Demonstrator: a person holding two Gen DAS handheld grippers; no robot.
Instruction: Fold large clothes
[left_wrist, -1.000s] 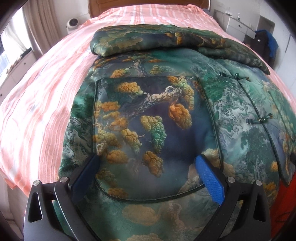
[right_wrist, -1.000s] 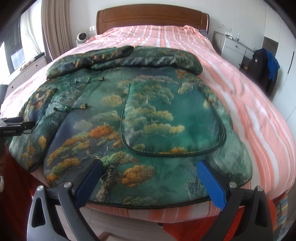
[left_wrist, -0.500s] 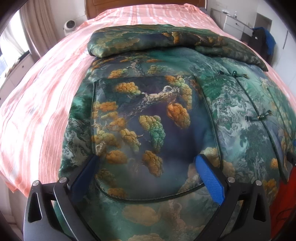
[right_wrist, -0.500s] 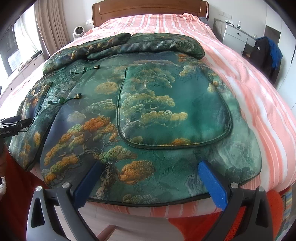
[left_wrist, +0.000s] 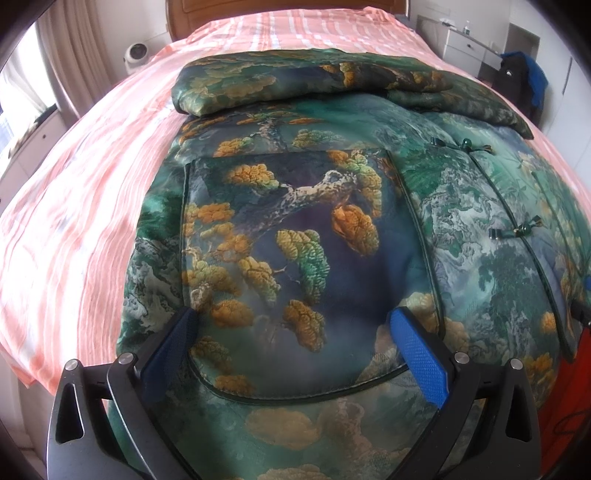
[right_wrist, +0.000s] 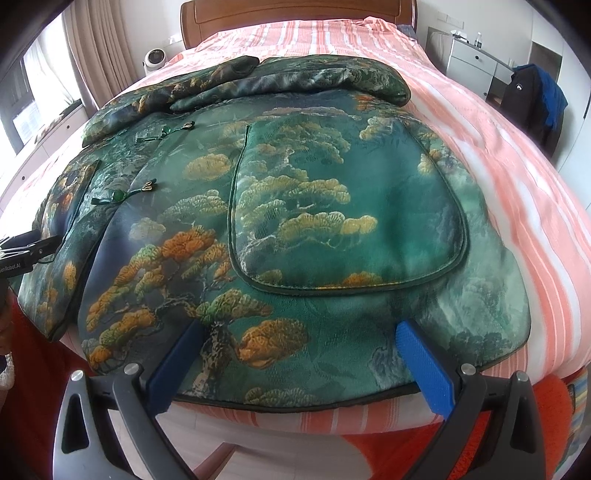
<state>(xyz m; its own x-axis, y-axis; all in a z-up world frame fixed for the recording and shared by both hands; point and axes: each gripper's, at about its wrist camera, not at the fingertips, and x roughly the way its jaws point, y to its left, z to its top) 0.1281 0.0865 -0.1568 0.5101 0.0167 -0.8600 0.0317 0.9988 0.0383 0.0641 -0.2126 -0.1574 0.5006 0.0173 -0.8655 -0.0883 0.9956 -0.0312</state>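
Note:
A large green brocade jacket (left_wrist: 332, 236) with pine-tree patterns lies face up on the bed, its sleeves folded across the top. Its big patch pocket (left_wrist: 291, 266) fills the left wrist view. My left gripper (left_wrist: 295, 325) hovers open just above that pocket's lower part, blue pads wide apart. In the right wrist view the same jacket (right_wrist: 280, 221) shows its other pocket (right_wrist: 332, 214) and knot buttons (right_wrist: 122, 195). My right gripper (right_wrist: 299, 339) is open over the jacket's hem near the bed's front edge, holding nothing. The left gripper's tip (right_wrist: 26, 247) shows at that view's left edge.
The bed (left_wrist: 74, 206) has a pink striped cover and a wooden headboard (right_wrist: 295, 14). A white dresser (right_wrist: 469, 62) and a dark jacket with blue cloth (right_wrist: 535, 96) stand at the right. Curtains (right_wrist: 96, 48) and a small white fan (right_wrist: 155, 59) are at the left.
Both grippers have moved forward and lower toward the jacket; the right one now hangs over the hem. Both stayed open and the jacket has not moved.

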